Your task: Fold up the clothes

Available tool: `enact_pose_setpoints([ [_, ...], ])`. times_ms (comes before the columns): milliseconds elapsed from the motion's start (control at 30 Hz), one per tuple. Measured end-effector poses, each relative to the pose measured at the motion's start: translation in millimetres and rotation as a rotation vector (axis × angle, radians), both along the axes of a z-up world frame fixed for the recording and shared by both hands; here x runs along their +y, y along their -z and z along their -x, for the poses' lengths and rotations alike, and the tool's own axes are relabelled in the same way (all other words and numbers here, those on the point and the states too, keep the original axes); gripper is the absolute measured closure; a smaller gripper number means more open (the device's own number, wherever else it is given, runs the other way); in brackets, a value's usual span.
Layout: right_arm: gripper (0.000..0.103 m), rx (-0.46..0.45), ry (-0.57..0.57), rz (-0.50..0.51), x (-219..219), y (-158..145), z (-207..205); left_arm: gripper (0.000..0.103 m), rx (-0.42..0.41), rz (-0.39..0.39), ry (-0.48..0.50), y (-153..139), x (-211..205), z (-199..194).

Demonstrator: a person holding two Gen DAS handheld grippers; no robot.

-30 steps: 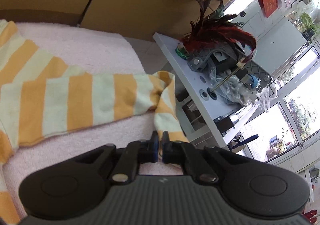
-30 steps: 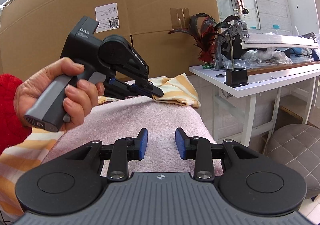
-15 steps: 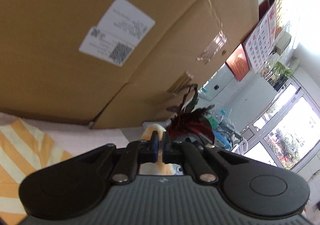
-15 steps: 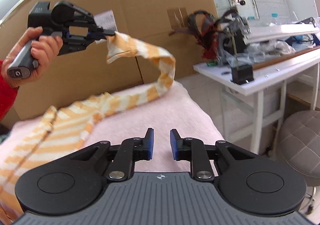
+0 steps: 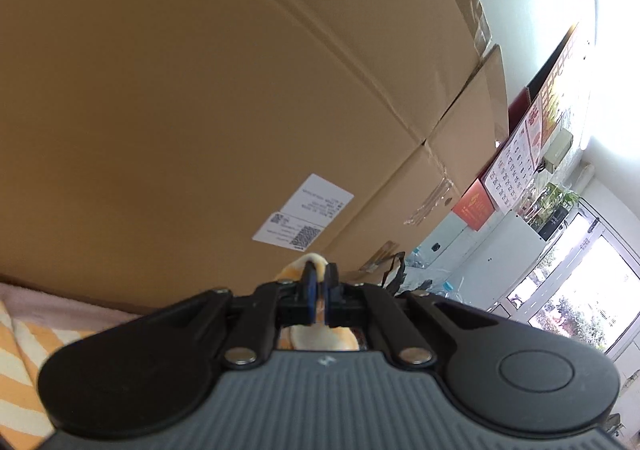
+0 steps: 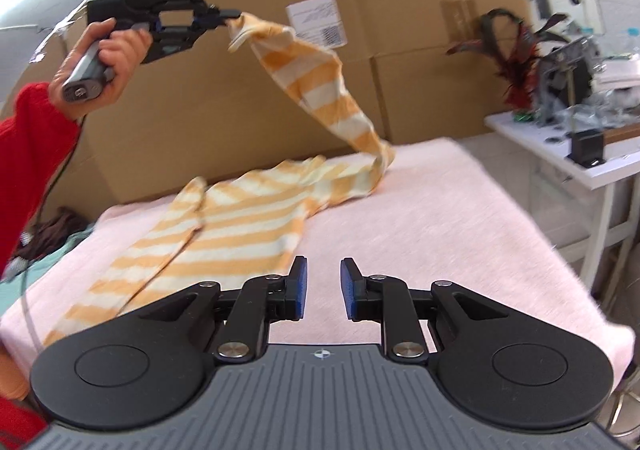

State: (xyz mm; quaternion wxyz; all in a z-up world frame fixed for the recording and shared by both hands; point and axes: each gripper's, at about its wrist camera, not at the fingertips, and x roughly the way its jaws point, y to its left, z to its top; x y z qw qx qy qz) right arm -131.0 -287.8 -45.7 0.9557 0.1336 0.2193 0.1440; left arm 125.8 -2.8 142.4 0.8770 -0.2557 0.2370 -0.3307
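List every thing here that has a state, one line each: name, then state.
left gripper: shut on the striped shirt's sleeve end, raised high.
right gripper: open, holding nothing, above the towel.
striped shirt: body lies flat on the towel, one sleeve lifted.
pink towel: spread flat under the shirt.
cardboard boxes: closed, taped, stacked behind.
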Motion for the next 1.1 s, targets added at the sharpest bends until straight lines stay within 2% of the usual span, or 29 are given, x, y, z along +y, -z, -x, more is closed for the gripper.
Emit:
enact_pose_setpoints([
  [167, 0.08, 0.112, -0.179, -0.044, 14.0, 4.2, 24.6, 0.103, -0.012, -0.005, -0.025, -1.8, 27.3, 7.2],
  [233, 0.075, 0.14, -0.214, -0.05, 17.6, 4.6, 36.0, 0.103, -0.015, -0.008, -0.031, -1.4, 35.1, 9.7],
  [267, 0.067, 0.153, -0.223, -0.046, 19.3, 4.9, 41.0, 0.103, -0.016, -0.008, -0.034, -1.2, 38.7, 10.9],
  [400, 0.065, 0.197, -0.21, 0.004, 27.9, 15.3, 48.7, 0.103, -0.016, -0.002, -0.05, -1.0, 51.6, 13.0],
  [600, 0.065, 0.231, -0.162, -0.098, 31.5, 40.9, 34.6, 0.103, -0.014, -0.019, -0.077, 1.1, 65.7, 16.0],
  [700, 0.072, 0.236, -0.163, -0.111, 34.6, 43.8, 32.8, 0.103, -0.012, -0.016, -0.096, 1.4, 75.4, 15.6],
  [767, 0.084, 0.234, -0.176, -0.101, 36.3, 41.3, 34.6, 0.103, -0.013, -0.016, -0.106, 1.0, 81.4, 15.5],
  [800, 0.095, 0.229, -0.184, -0.089, 37.6, 39.2, 36.1, 0.103, -0.014, -0.017, -0.111, 0.5, 83.8, 15.4],
  [1100, 0.097, 0.159, -0.227, -0.066, 43.4, 16.0, 41.5, 0.103, -0.041, -0.008, -0.145, -10.7, 102.7, 17.1],
])
